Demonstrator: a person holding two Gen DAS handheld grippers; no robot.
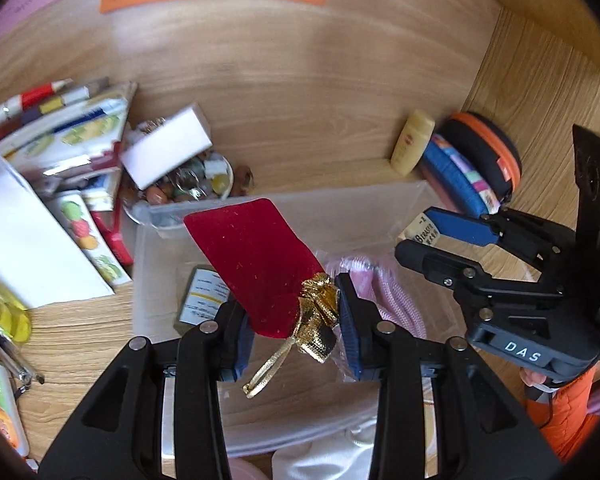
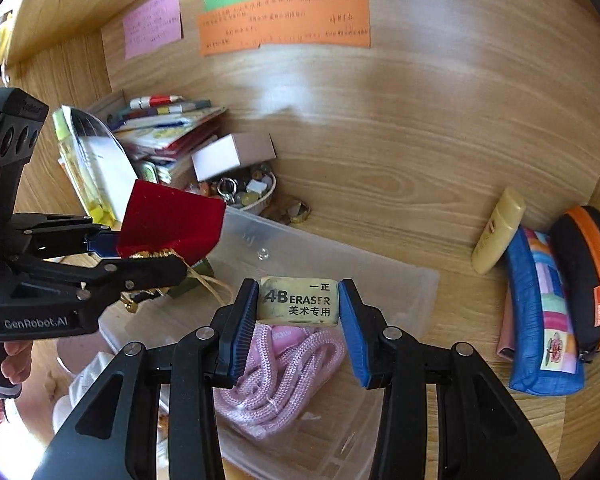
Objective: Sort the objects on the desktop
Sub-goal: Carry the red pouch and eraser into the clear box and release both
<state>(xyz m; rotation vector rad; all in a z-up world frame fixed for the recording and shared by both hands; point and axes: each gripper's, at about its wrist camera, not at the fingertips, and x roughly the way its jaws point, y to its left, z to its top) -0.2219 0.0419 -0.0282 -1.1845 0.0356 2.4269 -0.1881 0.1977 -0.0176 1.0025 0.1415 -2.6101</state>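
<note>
My left gripper [image 1: 294, 320] is shut on the gold-tied neck of a red velvet pouch [image 1: 256, 264] and holds it over a clear plastic bin [image 1: 160, 280]. The pouch also shows in the right wrist view [image 2: 168, 220], held by the left gripper [image 2: 140, 258]. My right gripper [image 2: 298, 312] is shut on a yellowed 4B eraser [image 2: 298, 300] above the same bin [image 2: 380, 280]. The right gripper [image 1: 420, 236] with the eraser [image 1: 422, 232] shows at the right of the left wrist view. A pink cord [image 2: 284, 364] and a small labelled box [image 1: 204, 300] lie in the bin.
A pile of books and packets [image 1: 60, 136], a white box [image 1: 168, 148] and a bowl of small trinkets [image 1: 188, 188] stand back left. A yellow bottle [image 2: 498, 232], a blue patchwork pouch [image 2: 544, 312] and a black-orange case [image 2: 592, 276] lie right. Coloured notes [image 2: 284, 20] hang on the back wall.
</note>
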